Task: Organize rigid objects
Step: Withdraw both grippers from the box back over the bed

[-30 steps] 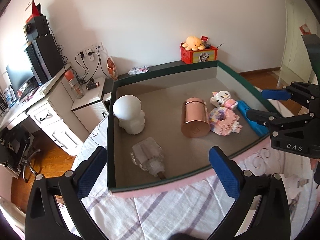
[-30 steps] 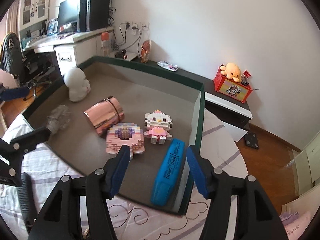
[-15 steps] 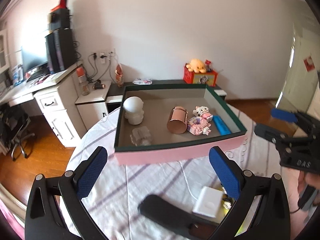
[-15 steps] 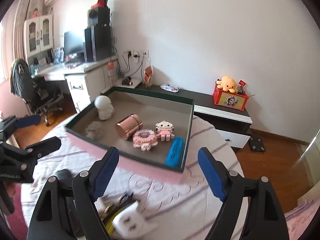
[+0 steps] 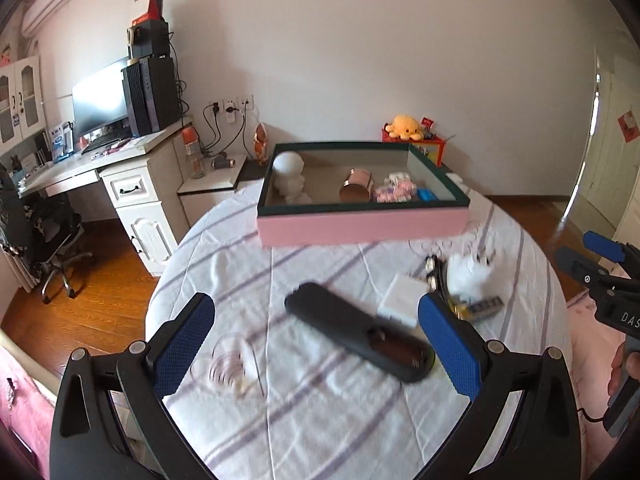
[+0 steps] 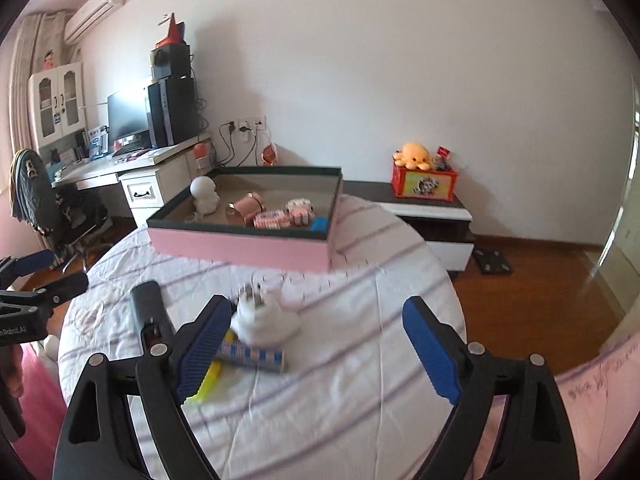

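Both grippers spread wide, empty. Black remote (image 5: 358,336) at lower centre between left gripper (image 5: 316,344) fingers, long axis diagonal; right gripper (image 6: 316,352) farther. Pink box (image 5: 362,230) beyond.

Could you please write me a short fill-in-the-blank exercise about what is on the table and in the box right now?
1. The outer wall of the box facing the cameras is ____.
2. The white round-headed figure stands ____ the box.
3. The black remote lies on the ____ tablecloth.
4. The left gripper and right gripper both have their fingers ____.

Missing words: pink; inside; striped; open
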